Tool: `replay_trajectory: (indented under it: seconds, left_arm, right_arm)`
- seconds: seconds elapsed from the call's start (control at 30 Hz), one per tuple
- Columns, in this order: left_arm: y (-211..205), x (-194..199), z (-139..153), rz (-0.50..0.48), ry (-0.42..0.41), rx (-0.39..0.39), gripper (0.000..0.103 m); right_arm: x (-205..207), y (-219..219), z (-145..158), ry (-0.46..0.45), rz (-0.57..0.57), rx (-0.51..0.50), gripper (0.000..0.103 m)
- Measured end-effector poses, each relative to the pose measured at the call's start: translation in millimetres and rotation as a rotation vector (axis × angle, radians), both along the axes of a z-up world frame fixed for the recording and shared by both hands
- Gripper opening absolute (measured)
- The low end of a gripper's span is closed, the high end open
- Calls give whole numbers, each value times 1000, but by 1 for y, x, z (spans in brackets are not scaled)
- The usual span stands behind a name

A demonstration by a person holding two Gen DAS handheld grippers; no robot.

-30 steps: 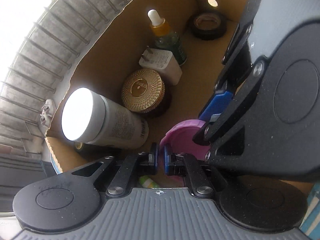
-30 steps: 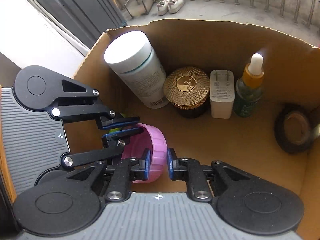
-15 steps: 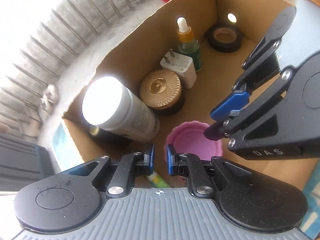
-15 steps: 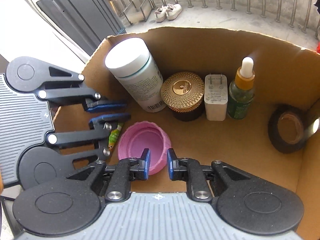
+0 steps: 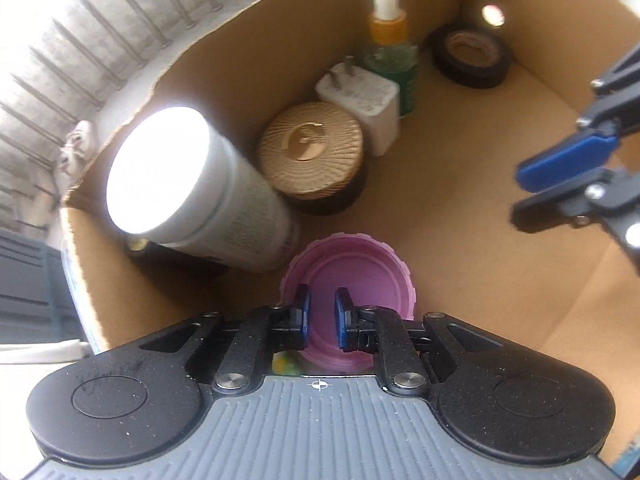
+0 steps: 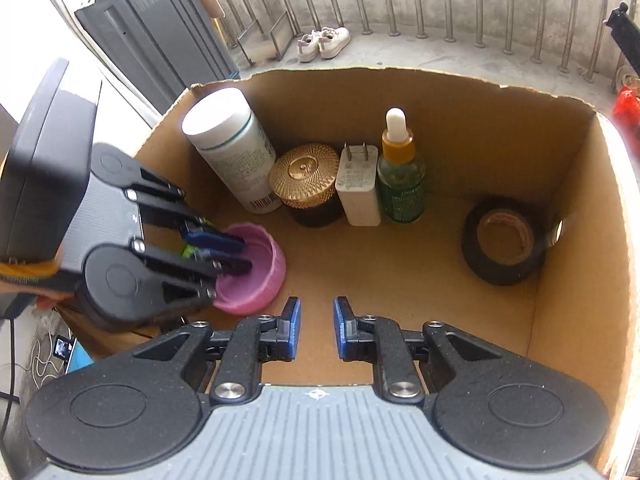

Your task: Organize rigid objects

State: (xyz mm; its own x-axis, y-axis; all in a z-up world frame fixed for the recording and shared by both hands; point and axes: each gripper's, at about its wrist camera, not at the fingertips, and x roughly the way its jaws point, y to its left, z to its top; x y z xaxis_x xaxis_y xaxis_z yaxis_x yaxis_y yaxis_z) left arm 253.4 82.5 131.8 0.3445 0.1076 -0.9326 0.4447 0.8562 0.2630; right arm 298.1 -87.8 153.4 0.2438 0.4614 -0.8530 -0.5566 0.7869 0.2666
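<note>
Balcony floor, cardboard box (image 6: 460, 92) interior. Near, lower left: left gripper (image 6: 230, 254) over pink lid (image 6: 260, 280), jaws slightly apart, gripping nothing; right gripper (image 6: 316, 326) jaws apart, empty. Far wall: bottle (image 6: 228, 148), gold jar (image 6: 306, 180), charger (image 6: 358, 188), dropper (image 6: 400, 176) lined up, likely for space.

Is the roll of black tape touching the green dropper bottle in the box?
No, the black tape roll lies apart by the side wall, with bare cardboard between it and the dropper bottle.
</note>
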Motion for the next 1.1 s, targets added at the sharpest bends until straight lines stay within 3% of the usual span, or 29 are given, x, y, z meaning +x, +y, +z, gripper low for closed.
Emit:
replay_trajectory:
  seconds: [0.1, 0.23, 0.33, 0.4, 0.43, 0.47, 0.5, 0.57, 0.6, 0.73, 0.83, 0.9, 0.97, 1.03, 1.1]
  left_arm:
    - [-2, -6, -1, -30, -18, 52, 12]
    - [1, -14, 5, -21, -28, 31, 14]
    - [6, -28, 23, -20, -48, -30, 25]
    - [10, -47, 46, -37, -95, -84, 41]
    - [12, -58, 58, -50, -129, -115, 46]
    - [7, -73, 67, -79, -175, -168, 59]
    - [2, -72, 74, -109, -195, -218, 66]
    - [-10, -75, 82, -184, -209, -298, 70]
    - [-12, -82, 83, -219, -201, -306, 72]
    - [-22, -93, 74, -250, -242, -302, 71]
    - [1, -91, 86, -208, -249, -417, 68]
    - [7, -97, 95, -240, -193, -474, 70]
    - [11, -107, 98, -290, -128, -479, 71]
    - [5, -107, 81, -249, -63, -423, 64]
    - [0, -107, 65, -242, -1, -391, 45]
  right_arm:
    - [10, -4, -4, -10, 5, -1, 19]
    - [9, -9, -3, -15, 2, 43, 19]
    - [7, -16, 5, -41, 19, 67, 19]
    - [4, -22, 12, -71, 33, 96, 20]
    - [3, -26, 15, -89, 46, 114, 23]
    - [0, -30, 19, -102, 61, 129, 27]
    - [-4, -34, 24, -109, 79, 138, 41]
    - [-18, -41, 31, -122, 168, 166, 66]
    - [-25, -44, 33, -125, 216, 188, 66]
    - [-50, -45, 29, -108, 352, 139, 66]
    - [-61, -39, 23, -180, 370, 48, 66]
    - [-62, -35, 21, -198, 368, 12, 64]
    - [-62, -33, 17, -200, 357, -19, 60]
    - [-66, -32, 17, -226, 361, -49, 56]
    - [-67, -35, 16, -227, 350, -44, 56]
